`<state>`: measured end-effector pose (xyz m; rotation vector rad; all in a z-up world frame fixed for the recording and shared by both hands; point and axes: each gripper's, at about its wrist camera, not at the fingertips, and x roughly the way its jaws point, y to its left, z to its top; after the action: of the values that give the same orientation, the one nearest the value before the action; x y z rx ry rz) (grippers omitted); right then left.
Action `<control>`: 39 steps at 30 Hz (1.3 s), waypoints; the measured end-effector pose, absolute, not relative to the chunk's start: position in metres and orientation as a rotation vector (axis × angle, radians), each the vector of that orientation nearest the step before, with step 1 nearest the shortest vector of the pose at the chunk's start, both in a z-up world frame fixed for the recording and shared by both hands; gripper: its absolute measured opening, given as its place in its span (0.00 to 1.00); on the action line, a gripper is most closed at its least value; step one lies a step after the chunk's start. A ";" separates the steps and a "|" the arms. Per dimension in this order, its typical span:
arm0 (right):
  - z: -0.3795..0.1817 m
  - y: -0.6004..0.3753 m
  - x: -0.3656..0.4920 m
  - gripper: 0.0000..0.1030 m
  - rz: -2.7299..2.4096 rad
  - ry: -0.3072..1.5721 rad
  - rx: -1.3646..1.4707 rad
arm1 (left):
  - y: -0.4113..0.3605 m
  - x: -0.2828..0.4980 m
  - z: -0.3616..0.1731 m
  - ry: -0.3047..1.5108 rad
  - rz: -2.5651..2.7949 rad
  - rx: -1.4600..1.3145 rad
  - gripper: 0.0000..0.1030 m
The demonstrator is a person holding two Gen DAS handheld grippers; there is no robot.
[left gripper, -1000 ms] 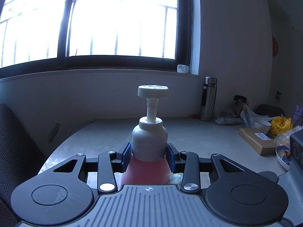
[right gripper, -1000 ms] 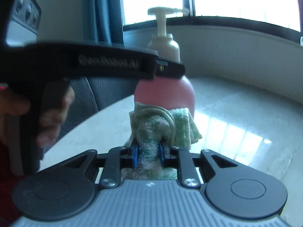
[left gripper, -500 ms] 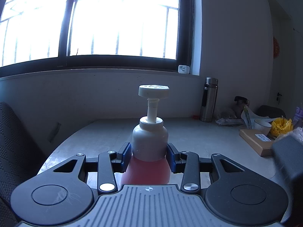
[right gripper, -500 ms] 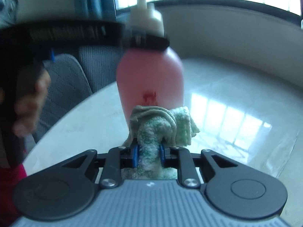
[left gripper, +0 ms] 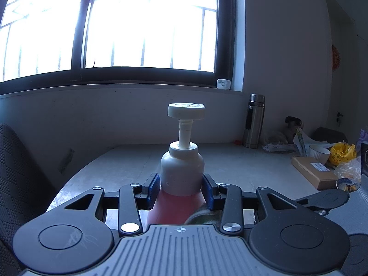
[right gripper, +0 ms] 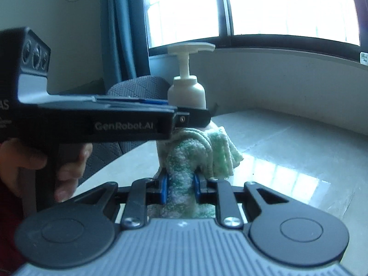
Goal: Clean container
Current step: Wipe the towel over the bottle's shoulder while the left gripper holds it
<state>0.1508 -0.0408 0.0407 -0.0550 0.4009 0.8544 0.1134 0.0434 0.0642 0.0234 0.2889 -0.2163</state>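
Pump bottle: pink translucent body, white shoulder, cream pump head raised; upright near the table's rounded edge. Left gripper clenched on it just under the shoulder. Right gripper grasping a green-white cloth, pressed against the bottle's side.

A pink pump bottle with a white cap stands upright on a pale stone table. A steel flask stands behind it to the right, near the wall; a flat cardboard box lies further right.
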 end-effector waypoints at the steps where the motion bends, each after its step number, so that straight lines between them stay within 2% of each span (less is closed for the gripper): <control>1: 0.039 -0.040 0.151 0.20 0.854 0.407 -0.060 | 0.044 0.114 0.064 0.289 -0.216 0.024 0.40; 24: -0.007 -0.022 0.172 0.20 0.833 0.602 -0.128 | 0.042 0.115 0.066 0.291 -0.206 0.028 0.40; 28: 0.000 -0.029 0.166 0.20 0.836 0.570 -0.117 | 0.042 0.115 0.066 0.291 -0.205 0.027 0.40; 36: 0.036 -0.060 0.144 0.20 0.834 0.368 -0.040 | 0.042 0.116 0.065 0.290 -0.207 0.026 0.41; 39: 0.035 -0.065 0.144 0.20 0.830 0.360 -0.016 | 0.042 0.116 0.065 0.289 -0.206 0.028 0.41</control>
<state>0.1445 -0.0649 0.0347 -0.0158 0.3604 0.8296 0.1159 0.0421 0.0645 0.0280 0.2893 -0.2061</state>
